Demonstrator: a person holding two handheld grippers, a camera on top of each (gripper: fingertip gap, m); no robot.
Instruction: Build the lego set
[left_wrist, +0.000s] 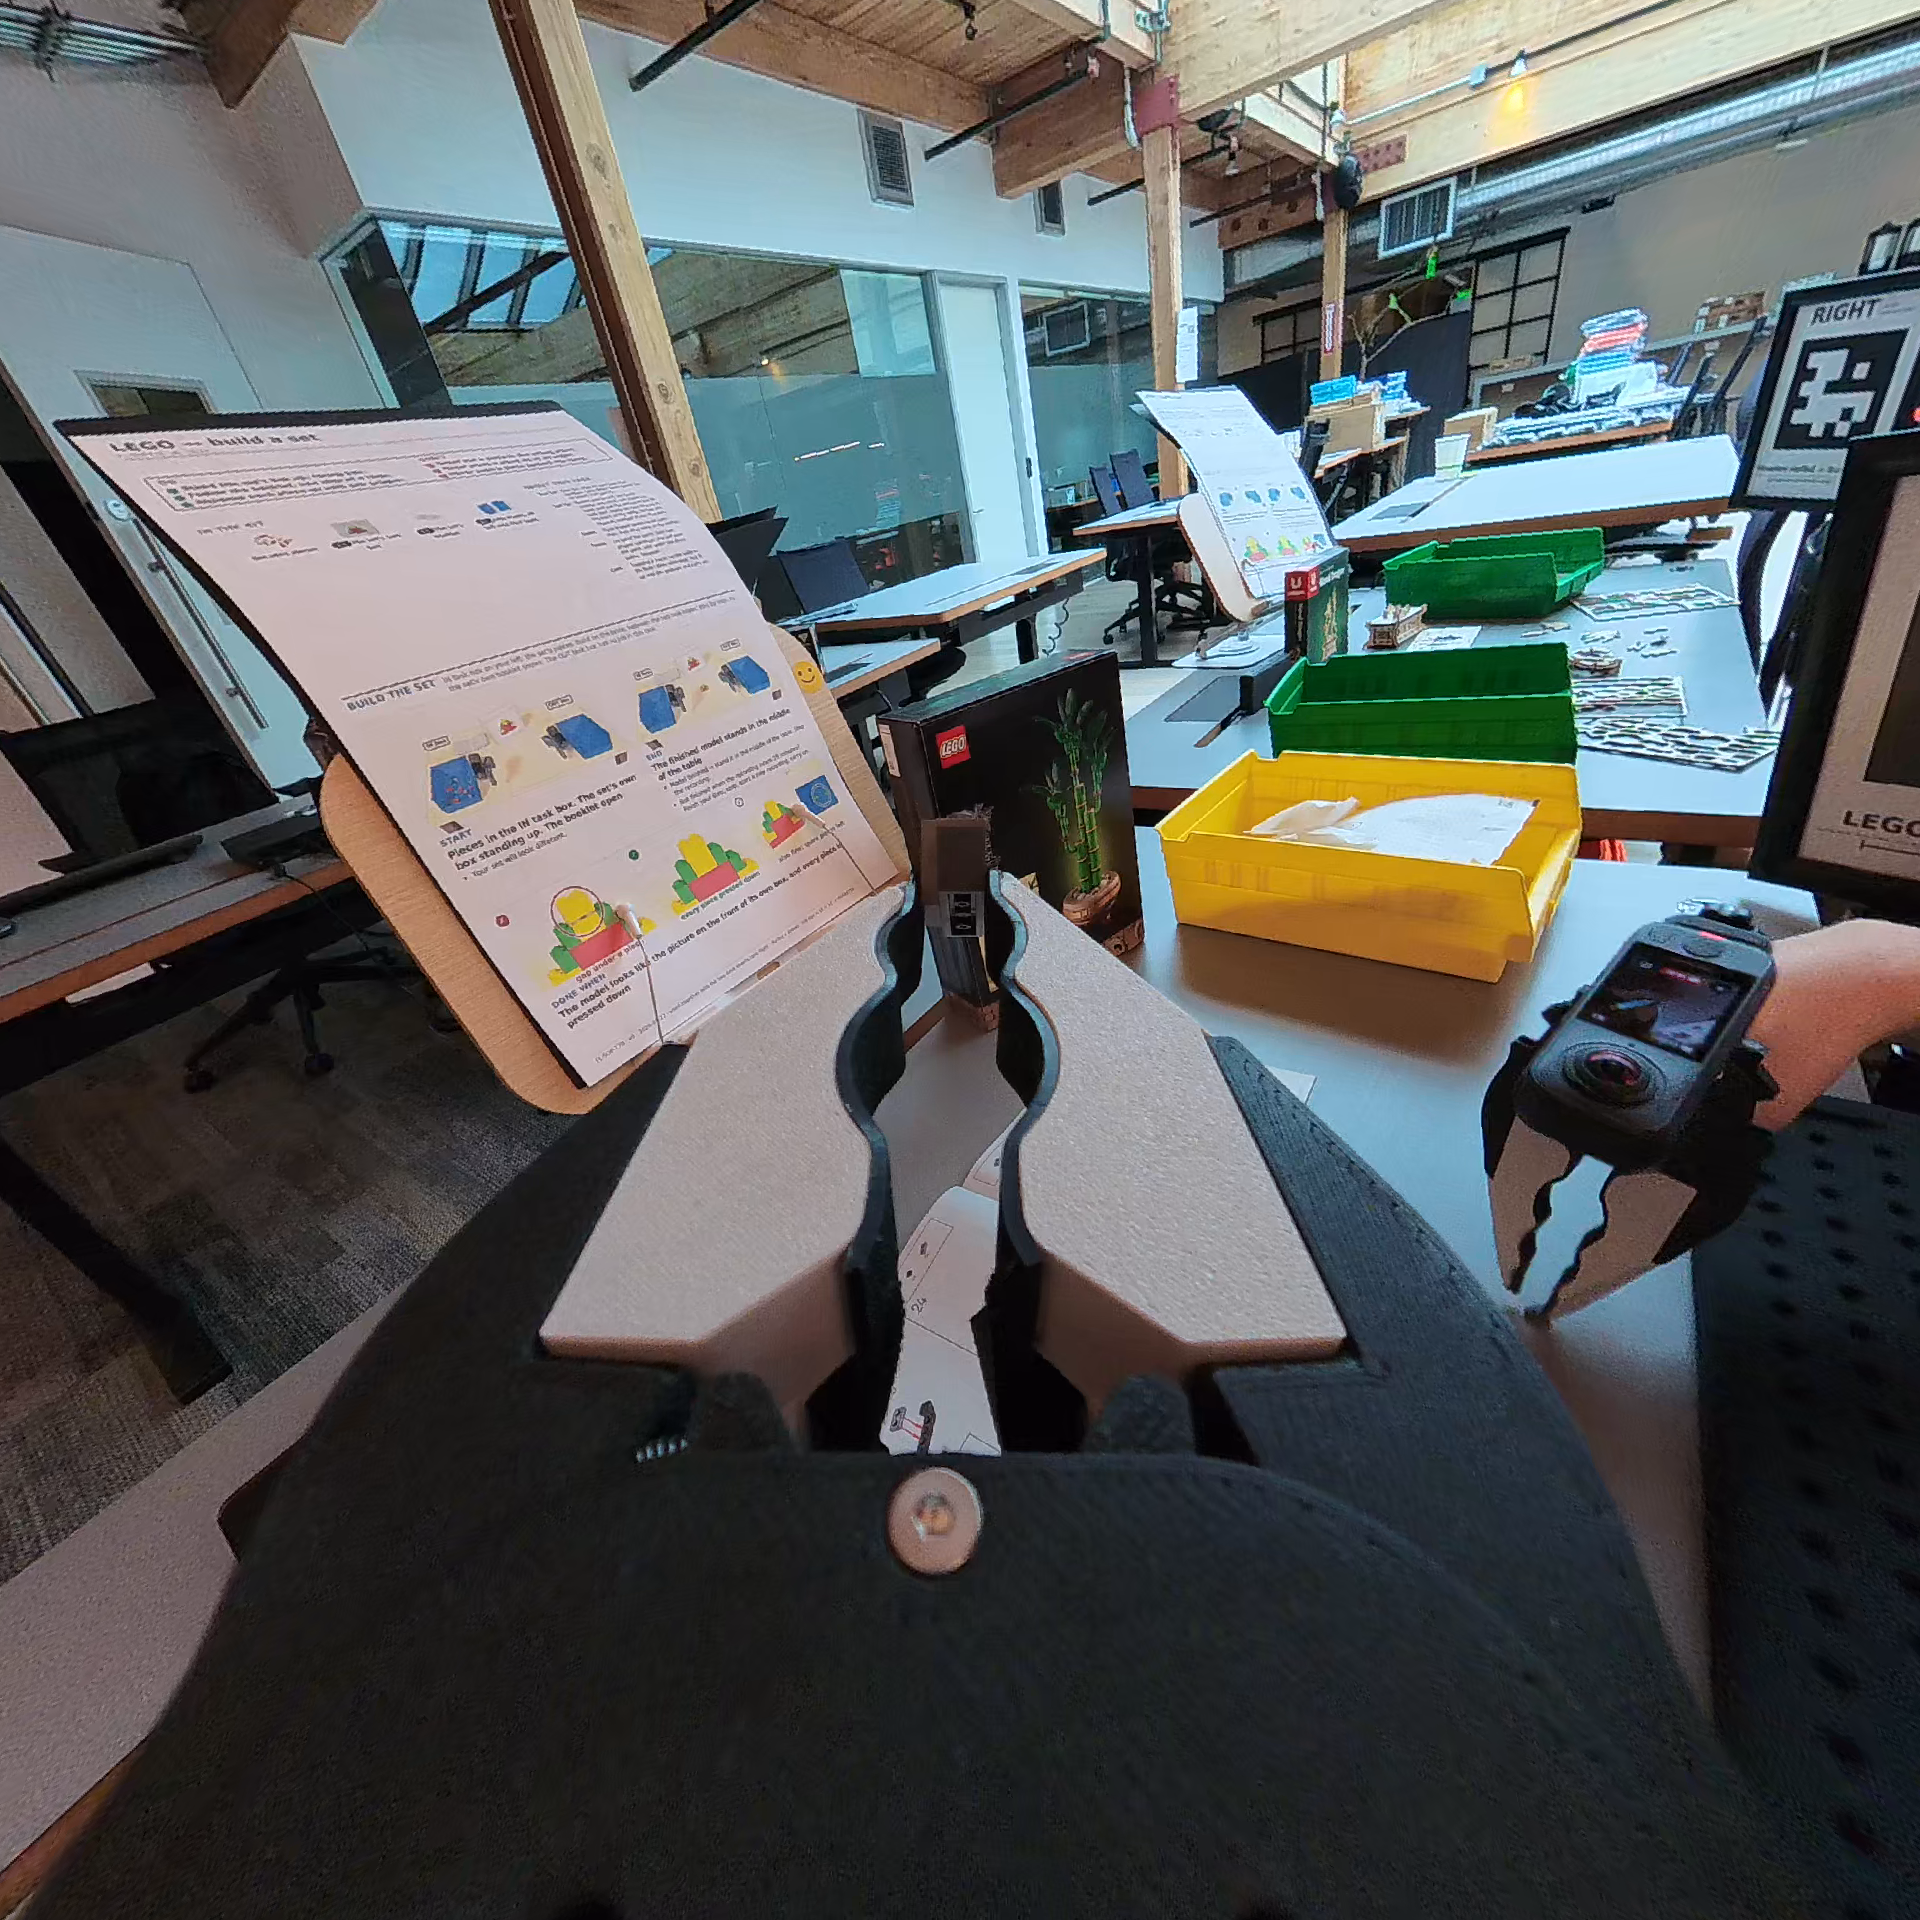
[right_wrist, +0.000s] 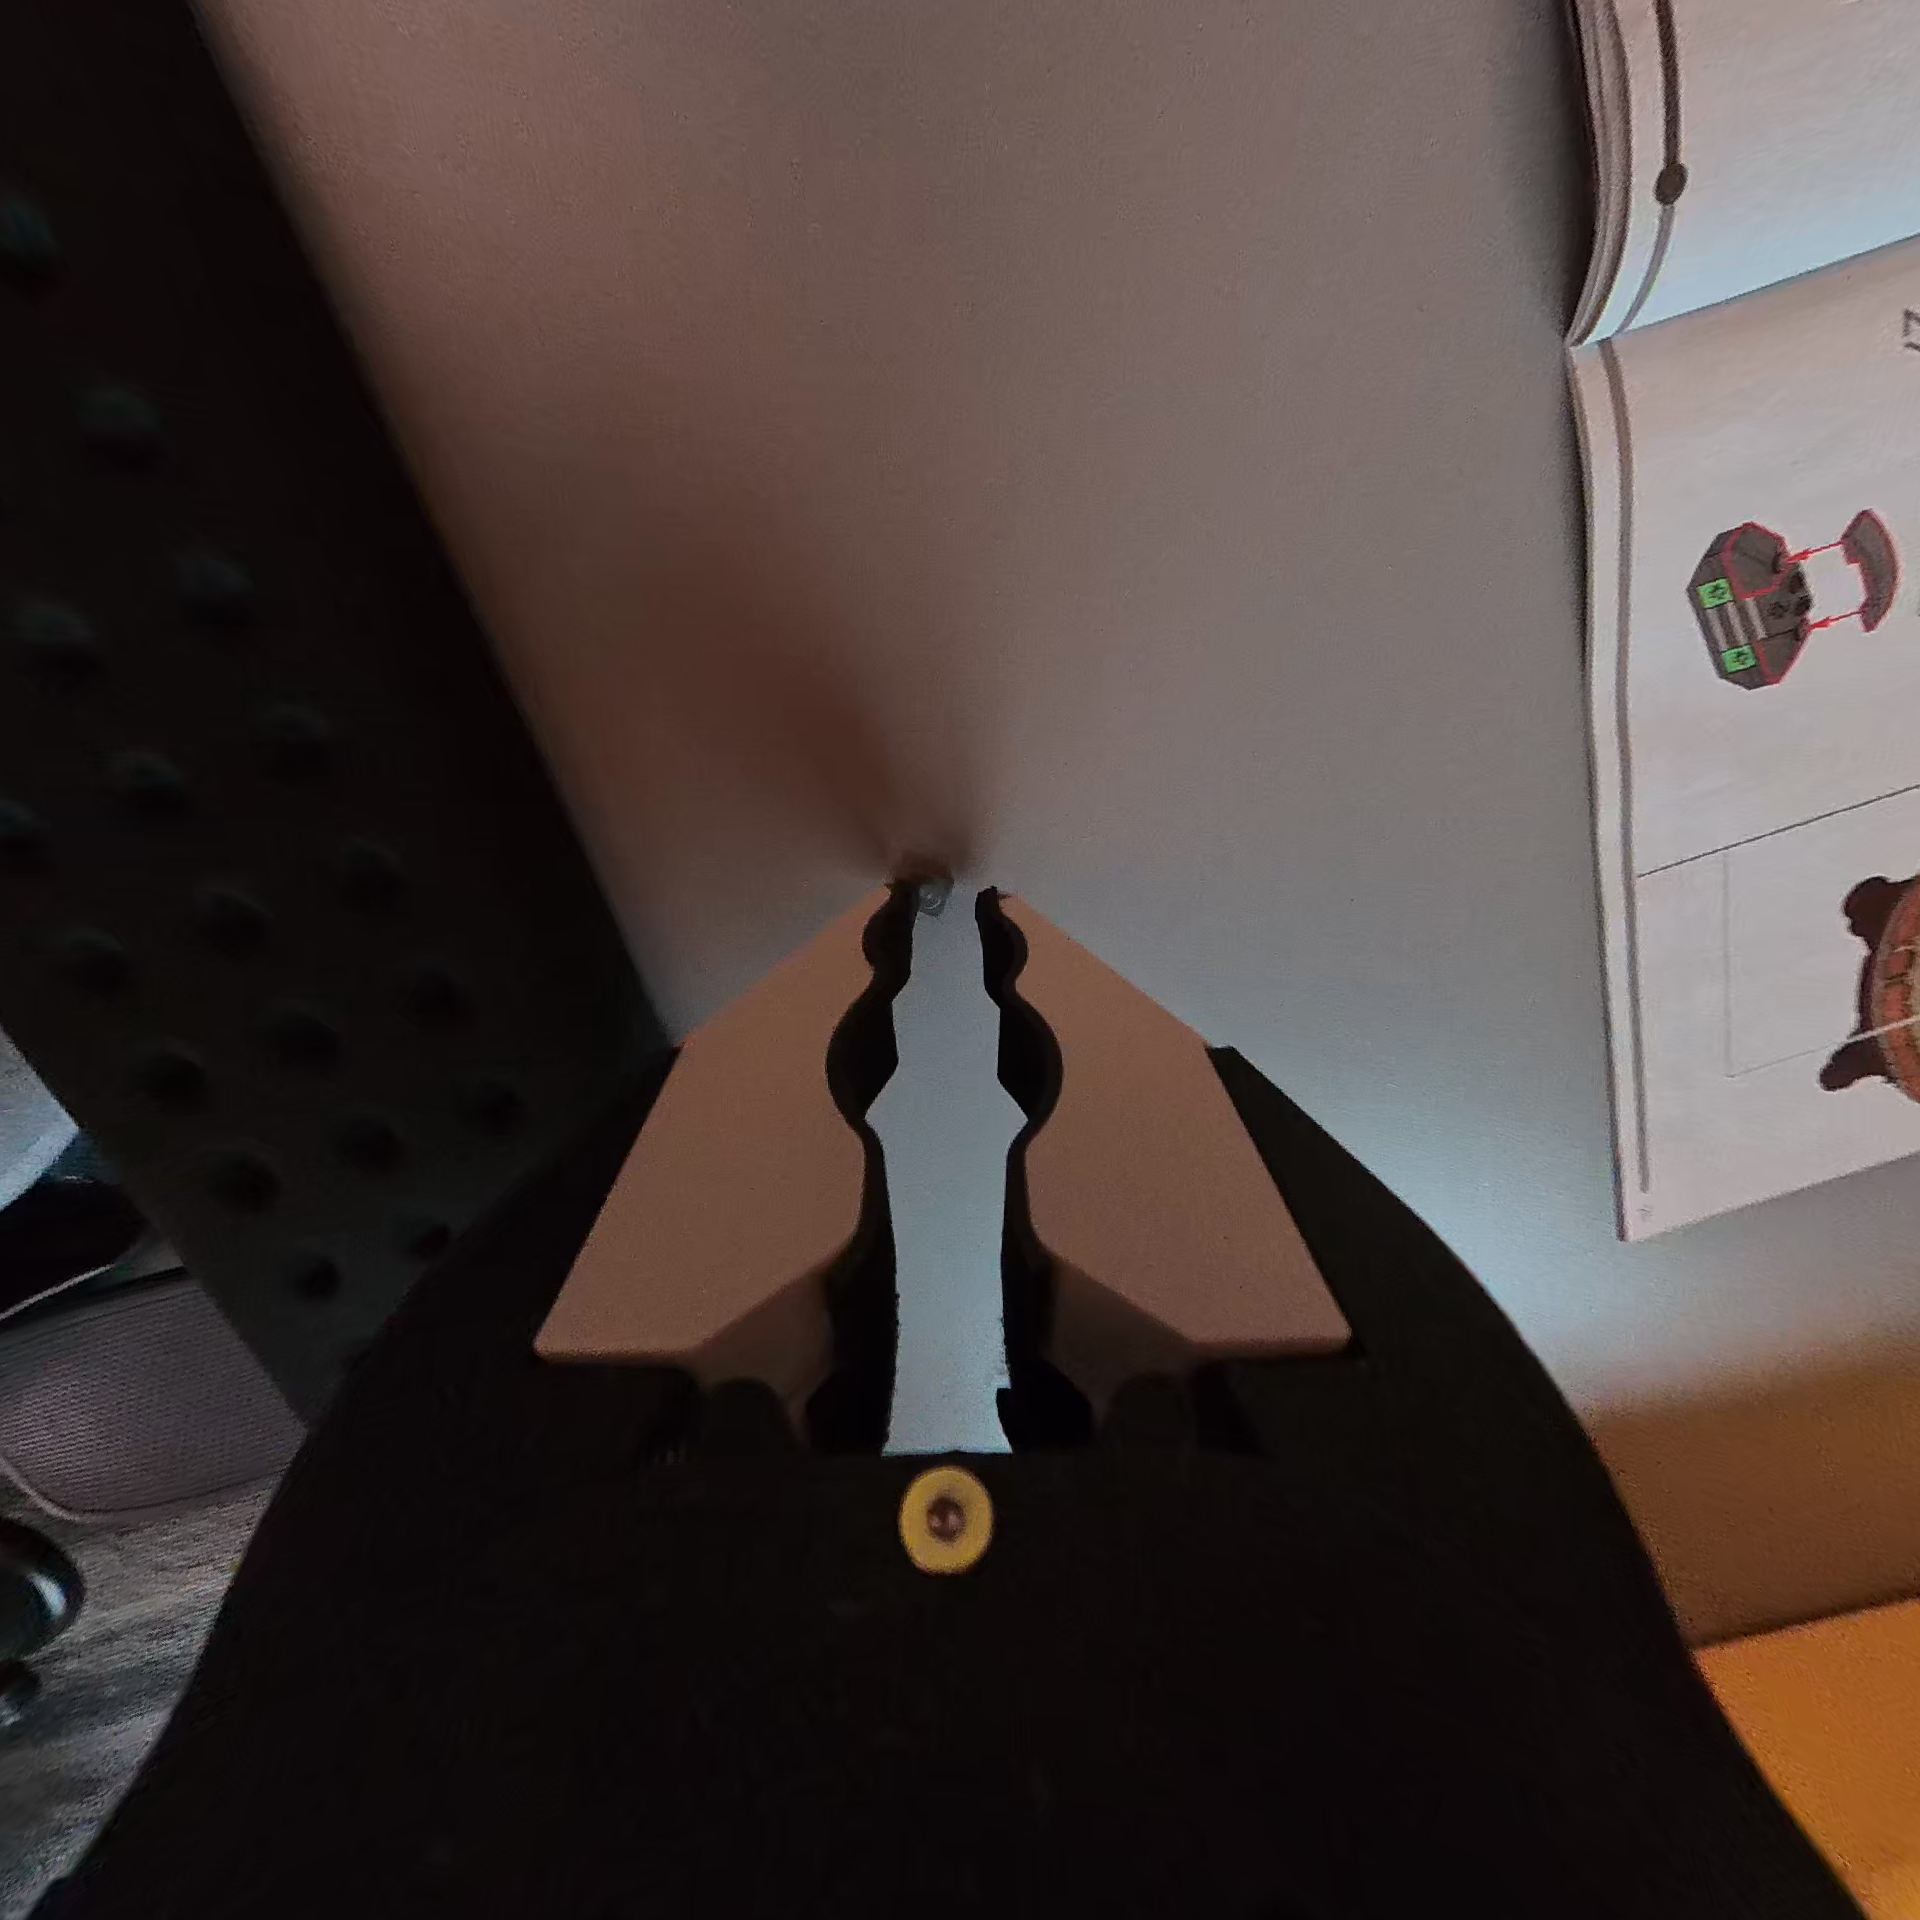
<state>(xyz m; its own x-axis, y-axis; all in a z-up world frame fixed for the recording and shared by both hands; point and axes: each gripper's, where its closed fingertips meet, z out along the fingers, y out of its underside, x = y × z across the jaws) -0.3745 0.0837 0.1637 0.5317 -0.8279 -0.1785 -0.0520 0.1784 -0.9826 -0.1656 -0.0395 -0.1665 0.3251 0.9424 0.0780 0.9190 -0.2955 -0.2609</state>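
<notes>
My left gripper (left_wrist: 958, 896) is shut on a small dark grey and brown lego assembly (left_wrist: 961, 883) and holds it upright above the grey table (left_wrist: 1351, 1060). The open instruction booklet (left_wrist: 935, 1299) lies under its fingers. My right gripper (right_wrist: 940, 899) points straight down at the table, its jaws a narrow gap apart. A tiny grey round piece (right_wrist: 932, 896) lies on the table against its left fingertip. The booklet (right_wrist: 1766, 727) is to its right. The right gripper also shows in the left wrist view (left_wrist: 1548, 1288), low over the table.
The black lego set box (left_wrist: 1039, 790) stands behind the held assembly. A yellow bin (left_wrist: 1371, 862) with white paper is at the back right, with green bins (left_wrist: 1423, 707) beyond. An instruction sheet on a wooden stand (left_wrist: 499, 707) is at the left. A black perforated board (right_wrist: 208, 727) borders the right gripper.
</notes>
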